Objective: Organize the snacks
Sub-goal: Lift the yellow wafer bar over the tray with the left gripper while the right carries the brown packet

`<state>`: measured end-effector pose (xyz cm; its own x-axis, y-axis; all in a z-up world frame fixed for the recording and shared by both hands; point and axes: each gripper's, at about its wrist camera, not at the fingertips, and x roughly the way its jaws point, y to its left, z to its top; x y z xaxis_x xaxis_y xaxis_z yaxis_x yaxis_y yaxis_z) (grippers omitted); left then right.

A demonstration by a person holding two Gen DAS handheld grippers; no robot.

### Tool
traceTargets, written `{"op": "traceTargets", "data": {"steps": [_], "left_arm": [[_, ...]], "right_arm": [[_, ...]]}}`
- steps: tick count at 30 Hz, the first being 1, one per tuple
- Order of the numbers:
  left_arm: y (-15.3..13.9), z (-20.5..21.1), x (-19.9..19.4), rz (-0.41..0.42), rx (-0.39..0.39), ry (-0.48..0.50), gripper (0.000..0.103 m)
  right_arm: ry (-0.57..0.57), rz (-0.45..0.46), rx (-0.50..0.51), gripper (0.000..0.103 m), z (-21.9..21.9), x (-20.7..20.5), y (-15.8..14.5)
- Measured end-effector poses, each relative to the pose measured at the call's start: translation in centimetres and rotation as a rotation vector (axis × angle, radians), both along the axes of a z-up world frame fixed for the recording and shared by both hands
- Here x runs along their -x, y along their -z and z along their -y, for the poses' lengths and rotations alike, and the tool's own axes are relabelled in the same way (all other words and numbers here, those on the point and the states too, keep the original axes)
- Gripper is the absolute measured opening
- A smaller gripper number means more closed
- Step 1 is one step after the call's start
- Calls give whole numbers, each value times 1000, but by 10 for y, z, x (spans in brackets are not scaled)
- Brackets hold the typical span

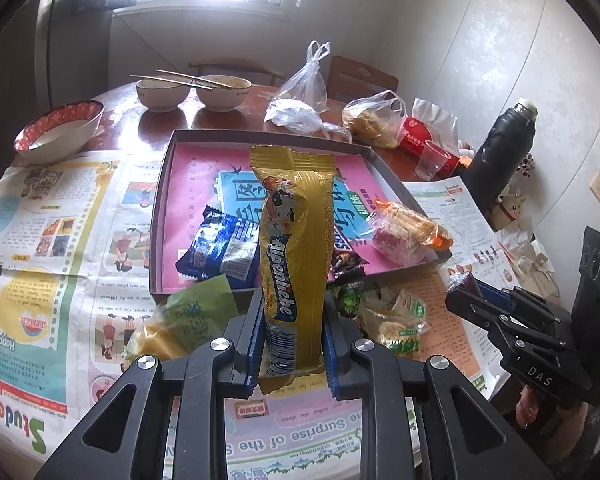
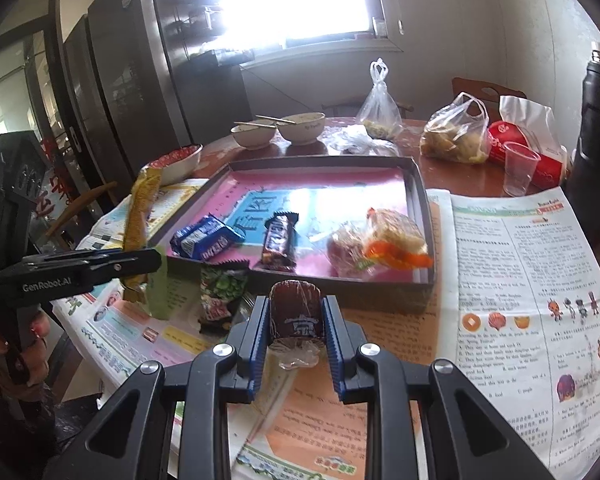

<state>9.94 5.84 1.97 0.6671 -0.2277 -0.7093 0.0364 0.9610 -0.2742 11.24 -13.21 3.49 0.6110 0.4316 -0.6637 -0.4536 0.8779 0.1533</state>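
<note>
Snacks are being carried toward the box [image 1: 164, 184]: the left gripper [image 1: 292, 344] is pinching a yellow candy pack [image 1: 296, 240], the right gripper [image 2: 296, 328] a brown wrapped sweet [image 2: 296, 312]. Next, each probably needs lowering inside the box.

A yellow Alpenliebe packet [image 1: 292, 264] stands upright, pinched at its lower end. A dark, clear-wrapped round snack [image 2: 297, 312] is held just before the shallow box [image 2: 418, 188] containing four wrapped snacks.

A home dining room. Used bowls [image 1: 159, 95] with chopsticks [image 1: 182, 77] sit mid-frame on a wooden table [image 1: 156, 128]. A tall fridge [image 2: 140, 60] stands upper left.
</note>
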Motion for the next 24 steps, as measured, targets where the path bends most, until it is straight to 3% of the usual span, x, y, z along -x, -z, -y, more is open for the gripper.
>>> {"op": "traceTargets", "data": {"steps": [24], "left_arm": [[-6,2,-47,25,16,-7,25]], "right_arm": [[-30,36,-10,27,-33,-37,-15]]}}
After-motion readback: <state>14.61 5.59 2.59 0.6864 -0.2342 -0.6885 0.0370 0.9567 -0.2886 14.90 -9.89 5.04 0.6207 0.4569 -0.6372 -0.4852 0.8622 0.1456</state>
